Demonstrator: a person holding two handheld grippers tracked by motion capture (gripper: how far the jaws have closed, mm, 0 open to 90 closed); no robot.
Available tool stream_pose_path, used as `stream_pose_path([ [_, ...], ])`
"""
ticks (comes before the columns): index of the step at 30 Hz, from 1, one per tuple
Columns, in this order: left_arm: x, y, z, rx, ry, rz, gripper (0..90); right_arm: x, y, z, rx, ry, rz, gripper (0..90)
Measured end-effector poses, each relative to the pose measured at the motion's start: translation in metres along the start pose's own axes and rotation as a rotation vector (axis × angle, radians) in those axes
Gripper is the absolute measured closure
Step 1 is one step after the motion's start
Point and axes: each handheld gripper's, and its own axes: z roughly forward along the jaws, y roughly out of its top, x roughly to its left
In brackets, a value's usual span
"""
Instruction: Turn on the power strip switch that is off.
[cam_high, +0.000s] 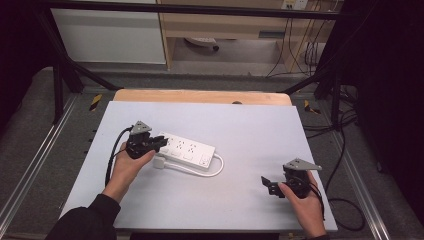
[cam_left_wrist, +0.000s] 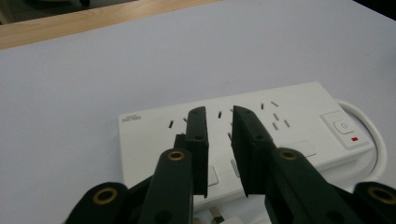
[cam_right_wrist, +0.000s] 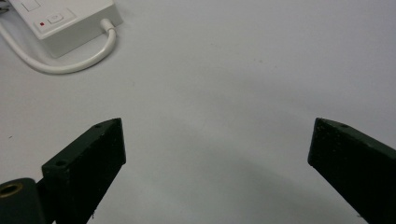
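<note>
Left gripper (cam_left_wrist: 219, 154) hovers with jaws narrowed to a slim gap, holding nothing, over the white power strip (cam_high: 187, 148) at frame centre; its plug (cam_high: 159, 163) lies just below; a closing pinch could skid the light strip. Right gripper (cam_right_wrist: 217, 172), spread wide, idles lower right.

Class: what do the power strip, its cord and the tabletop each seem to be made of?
Power strip: white hard plastic by its look, smooth with moulded slots. Cord: probably rubbery plastic sheath, since it bends in a loop. Tabletop: matte grey sheet, material unclear, over a wooden-looking far edge.
</note>
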Motion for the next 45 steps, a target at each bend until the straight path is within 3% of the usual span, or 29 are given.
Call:
stream_pose_path([
  [12,-0.003,-0.004,0.008,0.015,-0.004,0.011,86.0,0.000,0.000,0.001,0.007,0.000,-0.005,4.5],
  [28,-0.002,-0.012,0.015,0.041,-0.022,0.009,89.8,0.001,0.000,0.002,0.011,0.006,0.001,4.6],
  [45,0.003,-0.018,0.021,0.065,-0.013,0.004,89.8,0.000,0.000,0.002,0.011,0.010,0.000,4.7],
])
